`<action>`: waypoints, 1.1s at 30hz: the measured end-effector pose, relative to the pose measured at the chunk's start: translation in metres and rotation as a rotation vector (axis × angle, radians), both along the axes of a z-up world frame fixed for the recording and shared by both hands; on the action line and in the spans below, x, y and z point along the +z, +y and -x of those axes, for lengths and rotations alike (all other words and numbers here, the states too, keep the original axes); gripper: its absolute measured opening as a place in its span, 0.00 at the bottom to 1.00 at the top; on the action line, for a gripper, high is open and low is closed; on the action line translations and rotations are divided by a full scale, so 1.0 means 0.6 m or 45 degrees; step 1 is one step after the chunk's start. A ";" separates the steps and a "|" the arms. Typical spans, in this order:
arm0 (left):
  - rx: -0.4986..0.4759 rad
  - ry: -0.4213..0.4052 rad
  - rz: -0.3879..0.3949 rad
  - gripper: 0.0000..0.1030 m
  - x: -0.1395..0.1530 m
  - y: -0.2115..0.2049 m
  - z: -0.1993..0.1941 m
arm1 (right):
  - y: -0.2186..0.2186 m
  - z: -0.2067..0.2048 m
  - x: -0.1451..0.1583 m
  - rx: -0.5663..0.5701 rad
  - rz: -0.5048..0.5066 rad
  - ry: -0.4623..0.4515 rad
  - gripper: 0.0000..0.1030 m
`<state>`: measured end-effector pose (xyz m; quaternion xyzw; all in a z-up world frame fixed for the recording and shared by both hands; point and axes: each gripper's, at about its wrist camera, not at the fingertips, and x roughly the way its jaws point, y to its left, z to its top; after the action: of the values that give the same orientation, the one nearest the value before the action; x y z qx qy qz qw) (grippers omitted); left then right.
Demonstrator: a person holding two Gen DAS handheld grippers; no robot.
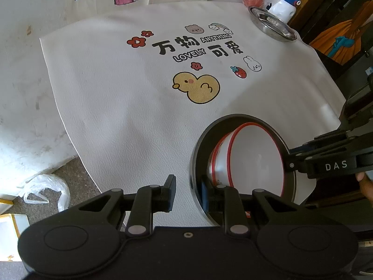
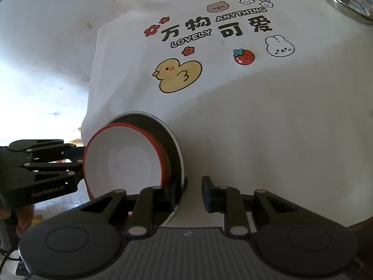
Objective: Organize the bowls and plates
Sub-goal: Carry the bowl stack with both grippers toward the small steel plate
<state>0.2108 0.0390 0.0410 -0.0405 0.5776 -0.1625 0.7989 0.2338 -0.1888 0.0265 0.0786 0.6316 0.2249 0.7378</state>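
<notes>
**Bowl stack in dark dish, gripped both sides**

While both grippers pinch the rim, the load is a dark shallow dish (image 1: 198, 140) with two red-rimmed white bowls (image 1: 254, 154) nested inside it, at the near edge of the white printed mat (image 1: 116, 93).

- Left gripper (image 1: 188, 191): jaws nearly together, clamped across the dish rim, one finger outside, one inside.
- Right gripper (image 2: 193, 189): same on the opposite rim, narrow gap, one pad inside the dish wall.
- Handling guess: stiff, smooth, probably slippery at the rim; bowls sit loose and look tilted, so they could slide if the dish tips. Likely breakable. Keep it level, hold rim on both sides.
- Surface: soft textured mat over a scuffed white table (image 1: 21, 74). Steel dish (image 1: 272, 24) at the far corner, well apart. Plastic bag (image 1: 46, 189) on the floor at left.
</notes>
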 end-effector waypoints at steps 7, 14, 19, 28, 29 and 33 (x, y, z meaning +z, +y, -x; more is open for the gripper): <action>0.024 0.005 0.011 0.24 -0.002 0.004 0.001 | -0.001 0.005 -0.001 -0.047 -0.038 0.005 0.12; 0.007 -0.010 0.016 0.10 0.001 -0.003 0.003 | -0.015 0.011 -0.008 -0.131 -0.112 -0.003 0.10; 0.019 -0.033 0.031 0.09 0.000 -0.001 0.005 | -0.019 0.015 -0.012 -0.170 -0.129 -0.005 0.10; 0.056 -0.004 0.053 0.07 -0.001 0.002 -0.005 | -0.033 0.025 -0.019 -0.268 -0.156 0.041 0.10; 0.063 -0.002 0.055 0.07 0.000 0.001 -0.006 | -0.036 0.027 -0.019 -0.275 -0.155 0.047 0.10; 0.064 -0.008 0.049 0.05 0.003 -0.007 -0.011 | -0.045 0.030 -0.020 -0.295 -0.144 0.060 0.10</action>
<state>0.2172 0.0346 0.0428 -0.0698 0.5708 -0.1534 0.8036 0.2158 -0.2158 0.0144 0.1976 0.6217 0.1717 0.7382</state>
